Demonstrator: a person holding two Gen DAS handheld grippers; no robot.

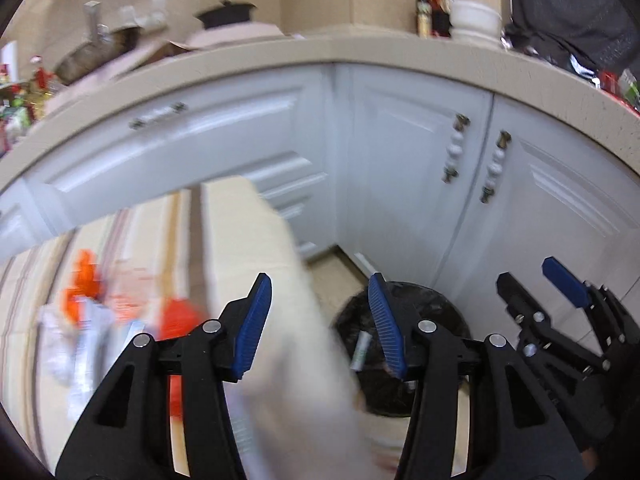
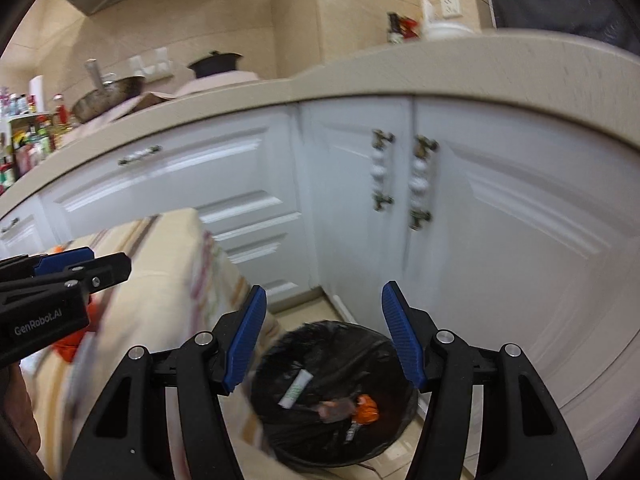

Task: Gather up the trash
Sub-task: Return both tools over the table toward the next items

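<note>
**Black-lined bin below two empty tools, litter waiting on the striped cloth**

Black plastic lines the trash bin (image 2: 332,396), which stands on the tiled floor in the corner of the white cabinets (image 2: 460,240). Inside lie a white wrapper (image 2: 296,390), an orange scrap (image 2: 366,410) and a dark crumpled piece. The right tool (image 2: 322,336) hangs over the bin with its blue pads apart and nothing between them. The left tool (image 1: 320,324) is likewise spread and empty, placed above the edge of a cloth-covered worktop (image 1: 248,232) beside the bin. More trash, orange and white (image 1: 100,312), rests on that striped cloth, to the left in the left-wrist view.

Risks, as judged: the two tools sit near each other, so a reach back toward the cloth could clip one against the other. The remaining pieces look thin and light; a shallow pinch might catch the cloth with them, or let a piece slip and fall to the floor short of the bin. The overhanging cloth edge by the rim could also deflect a dropped item.

Limits of view: motion blur smears the litter pile, so the kinds and number of pieces cannot be told. The tool bodies cover the bin's near rim. A pale blurred shape between the left tool's pads cannot be identified; it may be the cloth's hanging edge.
</note>
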